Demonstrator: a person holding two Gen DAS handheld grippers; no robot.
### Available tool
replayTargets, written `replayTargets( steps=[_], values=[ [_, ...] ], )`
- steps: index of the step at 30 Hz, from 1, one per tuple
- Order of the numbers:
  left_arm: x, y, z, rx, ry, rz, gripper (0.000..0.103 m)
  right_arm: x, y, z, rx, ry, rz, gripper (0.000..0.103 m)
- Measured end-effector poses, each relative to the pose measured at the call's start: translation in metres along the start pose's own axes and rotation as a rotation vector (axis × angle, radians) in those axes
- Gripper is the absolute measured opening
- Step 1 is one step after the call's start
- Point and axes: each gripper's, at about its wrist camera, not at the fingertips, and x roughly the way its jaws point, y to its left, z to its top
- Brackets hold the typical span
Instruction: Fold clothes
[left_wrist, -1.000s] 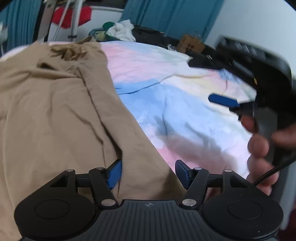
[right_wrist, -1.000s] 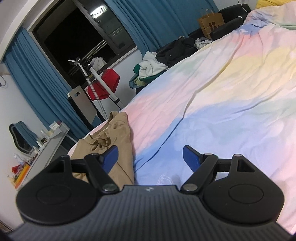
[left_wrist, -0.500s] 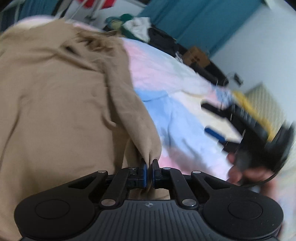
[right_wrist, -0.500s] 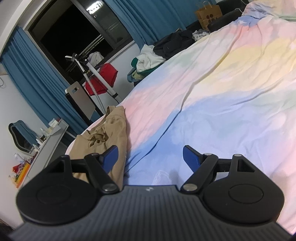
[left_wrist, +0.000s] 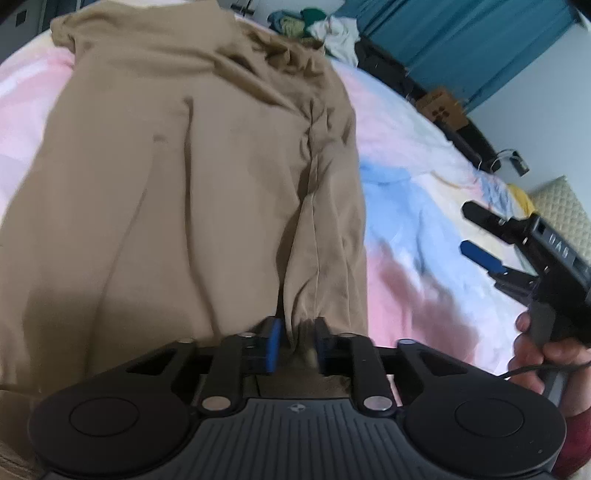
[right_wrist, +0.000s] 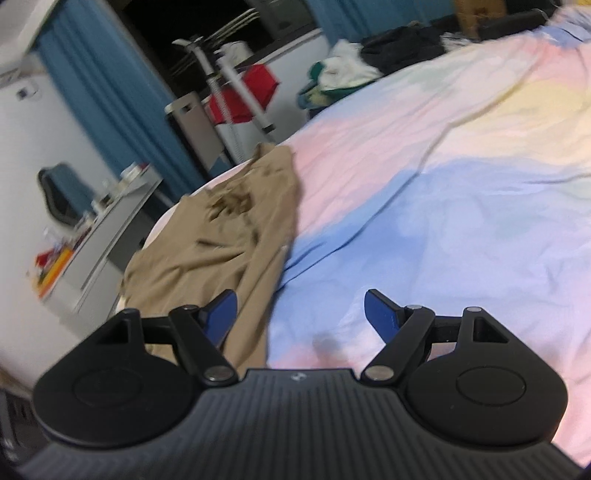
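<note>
A tan garment (left_wrist: 192, 177) lies spread on the bed with the pastel sheet (left_wrist: 413, 206). My left gripper (left_wrist: 295, 343) is shut on a fold at the garment's right near edge, lifting it a little. My right gripper (right_wrist: 299, 314) is open and empty above the sheet, just right of the garment (right_wrist: 229, 236). It also shows in the left wrist view (left_wrist: 491, 236), held in a hand at the right.
A pile of clothes (right_wrist: 347, 74) and dark items lie past the bed's far edge by blue curtains (right_wrist: 103, 88). A drying rack with a red cloth (right_wrist: 243, 96) and a cluttered desk (right_wrist: 92, 229) stand to the left. A cardboard box (left_wrist: 439, 107) sits at the far right.
My left gripper closed on the garment's edge and has pulled it up and over toward the left. My right gripper stayed open and swung left toward the garment.
</note>
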Motion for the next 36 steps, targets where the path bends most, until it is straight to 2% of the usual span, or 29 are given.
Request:
replayTargets(
  steps=[2, 4, 6, 8, 12, 16, 20, 24, 28, 29, 30, 31, 32, 36],
  values=[
    [-0.011, 0.002, 0.004, -0.003, -0.032, -0.018, 0.046, 0.0, 0.009, -0.003, -0.031, 0.014, 0.044, 0.069],
    [-0.023, 0.005, 0.01, -0.019, -0.076, -0.03, 0.05, 0.004, 0.017, -0.006, -0.054, 0.047, 0.093, 0.059],
    [-0.027, 0.007, 0.028, -0.043, -0.121, -0.024, 0.055, 0.01, 0.027, -0.01, -0.099, 0.085, 0.147, 0.054],
    [-0.03, 0.007, 0.049, -0.067, -0.163, -0.016, 0.06, 0.017, 0.043, -0.018, -0.167, 0.124, 0.198, 0.054],
    [-0.015, 0.012, 0.095, -0.115, -0.193, -0.029, 0.065, 0.033, 0.079, -0.037, -0.327, 0.214, 0.292, 0.055],
    [0.021, 0.011, 0.14, -0.163, -0.169, -0.013, 0.068, 0.048, 0.103, -0.059, -0.464, 0.306, 0.328, 0.054],
    [0.07, 0.009, 0.18, -0.219, -0.12, 0.021, 0.068, 0.055, 0.112, -0.077, -0.532, 0.418, 0.396, 0.054],
    [0.118, 0.005, 0.203, -0.269, -0.068, 0.03, 0.067, 0.052, 0.117, -0.086, -0.596, 0.444, 0.442, 0.055],
    [0.155, -0.006, 0.217, -0.227, -0.059, 0.071, 0.061, 0.056, 0.113, -0.087, -0.573, 0.484, 0.465, 0.055],
    [0.16, -0.011, 0.22, -0.195, -0.067, 0.095, 0.046, 0.054, 0.114, -0.088, -0.578, 0.488, 0.479, 0.055],
    [0.164, -0.016, 0.223, -0.164, -0.075, 0.119, 0.036, 0.055, 0.115, -0.089, -0.583, 0.492, 0.496, 0.055],
    [0.165, -0.019, 0.225, -0.135, -0.079, 0.141, 0.019, 0.056, 0.117, -0.089, -0.589, 0.497, 0.513, 0.055],
    [0.166, -0.021, 0.227, -0.108, -0.084, 0.16, 0.01, 0.055, 0.119, -0.091, -0.596, 0.502, 0.528, 0.055],
    [0.143, -0.026, 0.234, -0.037, -0.122, 0.145, 0.007, 0.051, 0.125, -0.095, -0.624, 0.515, 0.57, 0.055]
  ],
)
